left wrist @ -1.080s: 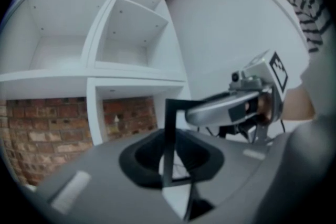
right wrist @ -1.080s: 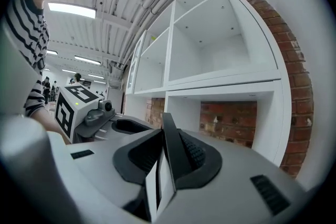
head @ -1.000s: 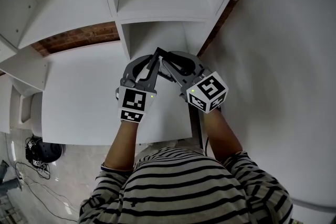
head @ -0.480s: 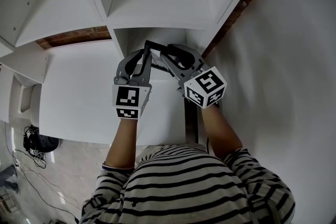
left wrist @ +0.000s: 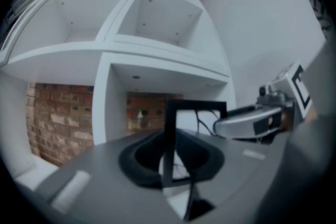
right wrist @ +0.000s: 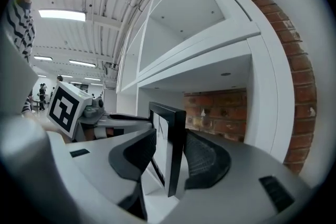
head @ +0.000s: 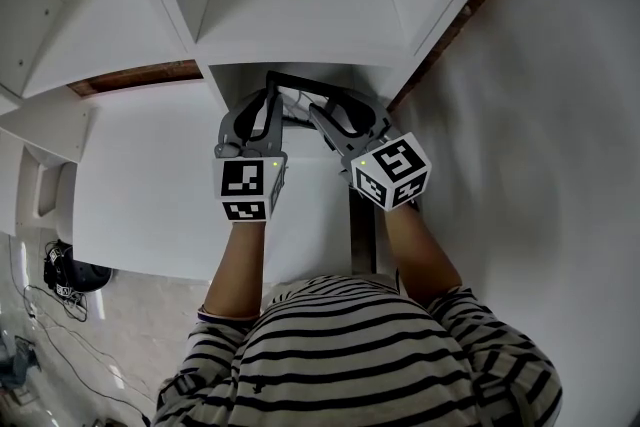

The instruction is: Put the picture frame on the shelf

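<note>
A black picture frame (head: 302, 78) stands upright at the mouth of the white shelf unit's (head: 300, 25) lowest compartment. My left gripper (head: 266, 101) is shut on the frame's left edge (left wrist: 169, 134). My right gripper (head: 336, 111) reaches in from the right. In the right gripper view the frame's edge (right wrist: 176, 144) stands between the jaws with a gap on either side. Those jaws have just been opening and the pads no longer press on the frame. The frame's foot is hidden behind the grippers.
A white desk surface (head: 140, 175) runs out to the left below the shelf. Red brick wall (head: 130, 77) shows behind it and through the compartment (left wrist: 152, 110). A white wall (head: 540, 115) closes the right side. Cables lie on the floor (head: 70, 290) at lower left.
Both grippers have carried the frame forward to the lowest compartment's opening. The frame has swung from slanted to square with the shelf. The right jaws have spread away from it.
</note>
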